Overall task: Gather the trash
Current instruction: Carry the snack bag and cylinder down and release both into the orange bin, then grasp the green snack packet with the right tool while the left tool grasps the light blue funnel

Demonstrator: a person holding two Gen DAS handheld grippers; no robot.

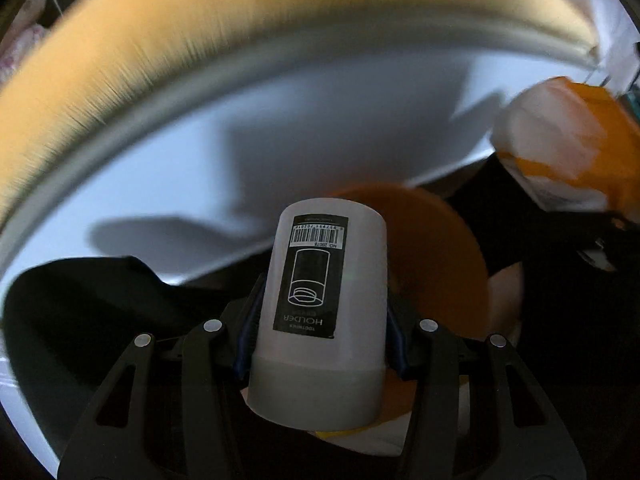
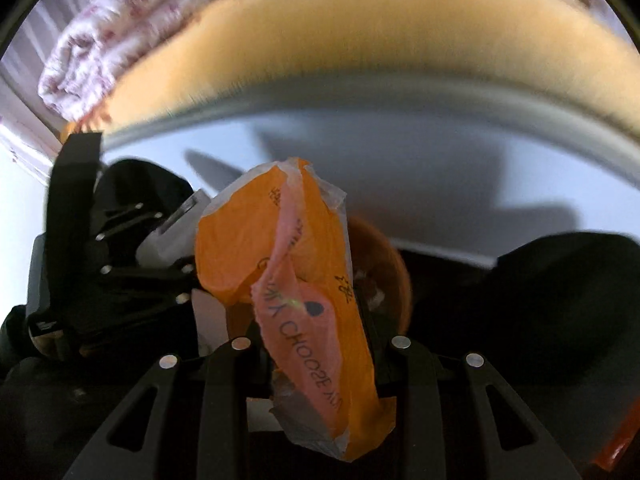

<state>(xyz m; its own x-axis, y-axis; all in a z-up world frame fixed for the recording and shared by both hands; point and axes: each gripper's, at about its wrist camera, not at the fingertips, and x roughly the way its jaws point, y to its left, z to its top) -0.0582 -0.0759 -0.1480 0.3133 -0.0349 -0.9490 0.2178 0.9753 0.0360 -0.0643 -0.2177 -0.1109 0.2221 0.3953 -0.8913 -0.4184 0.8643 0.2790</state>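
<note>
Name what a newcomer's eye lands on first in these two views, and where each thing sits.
In the left wrist view, the white toothpick holder with its black barcode label fills the centre, clamped in the left gripper. In the right wrist view, a crumpled orange wrapper is pinched in the right gripper. Behind both curves a white tabletop with a tan band beyond it.

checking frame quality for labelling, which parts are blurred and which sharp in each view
Left wrist view: the toothpick holder in the left claw is sharp, the yellow band behind streaks. Right wrist view: the orange wrapper is sharp, the patterned cloth smears.
</note>
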